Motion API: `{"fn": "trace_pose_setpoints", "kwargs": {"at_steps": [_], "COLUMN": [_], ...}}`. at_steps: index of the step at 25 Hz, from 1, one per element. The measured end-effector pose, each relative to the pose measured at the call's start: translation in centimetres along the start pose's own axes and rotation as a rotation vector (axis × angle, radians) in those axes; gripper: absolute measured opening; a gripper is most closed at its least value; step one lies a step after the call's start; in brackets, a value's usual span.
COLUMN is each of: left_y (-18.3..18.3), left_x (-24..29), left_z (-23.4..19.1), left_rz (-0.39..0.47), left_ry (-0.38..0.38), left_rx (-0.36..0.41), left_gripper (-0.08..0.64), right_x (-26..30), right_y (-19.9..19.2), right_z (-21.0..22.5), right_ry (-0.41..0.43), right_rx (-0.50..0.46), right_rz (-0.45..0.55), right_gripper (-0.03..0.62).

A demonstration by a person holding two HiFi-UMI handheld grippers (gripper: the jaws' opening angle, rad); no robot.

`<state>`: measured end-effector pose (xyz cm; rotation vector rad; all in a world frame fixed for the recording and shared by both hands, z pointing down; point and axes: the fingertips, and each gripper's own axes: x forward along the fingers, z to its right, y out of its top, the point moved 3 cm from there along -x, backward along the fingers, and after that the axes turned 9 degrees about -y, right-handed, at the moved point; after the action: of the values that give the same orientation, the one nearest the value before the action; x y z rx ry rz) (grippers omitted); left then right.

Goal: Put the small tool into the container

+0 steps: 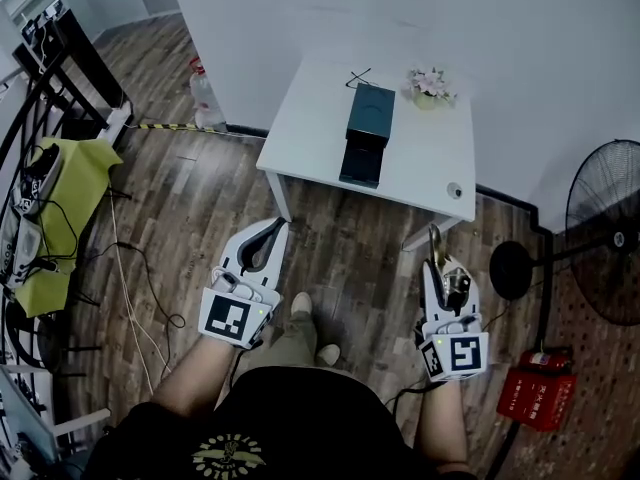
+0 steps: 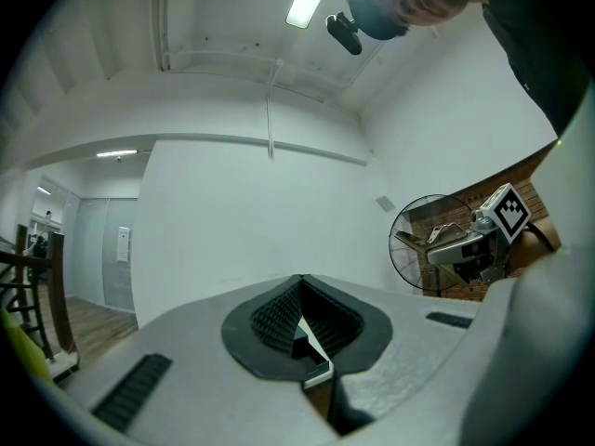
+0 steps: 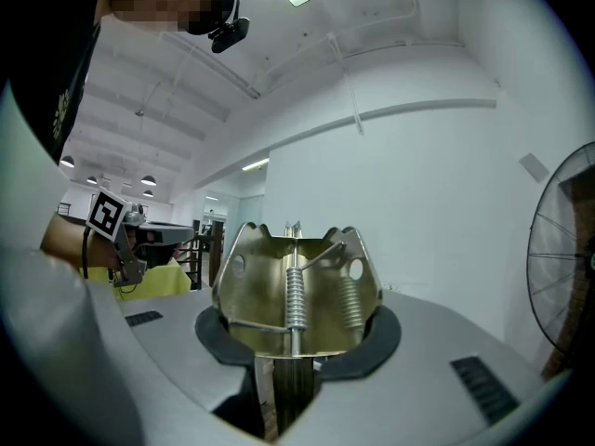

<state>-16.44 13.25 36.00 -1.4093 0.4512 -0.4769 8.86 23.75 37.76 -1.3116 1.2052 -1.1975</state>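
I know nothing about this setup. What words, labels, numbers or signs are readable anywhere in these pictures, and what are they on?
Nothing can be read for certain.
red box on the floor: white characters, too small to read.
yellow emblem on the person's black shirt: too blurred to read.
bottle by the wall: red label, unreadable.
marker cubes: black-and-white square patterns, no letters or numbers.

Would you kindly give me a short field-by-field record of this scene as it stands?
person: standing on the wood floor, facing a white table
left gripper: jaws together, nothing held
right gripper: clamped on a brass-coloured metal spring tool
container: dark box on the table, away from both grippers
also on table: potted flowers
nearby: standing fan
task state: metal spring tool not yet in the dark box
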Motion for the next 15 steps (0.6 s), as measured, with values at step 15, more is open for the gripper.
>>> {"fn": "trace_pose_setpoints", "kwargs": {"at_steps": [15], "left_y": [0.1], "left_x": [9.1], "left_z": [-5.1], "left_rz": [0.033], "left_ry": [-0.044], "left_rx": [-0.019], "left_gripper": [0.006], "right_x": [8.1], "right_y": [0.2], "right_z": [2.3], "right_ry": [-0.015], "right_rx": [0.014], "right_rz": [-0.019], "right_gripper": [0.126]}}
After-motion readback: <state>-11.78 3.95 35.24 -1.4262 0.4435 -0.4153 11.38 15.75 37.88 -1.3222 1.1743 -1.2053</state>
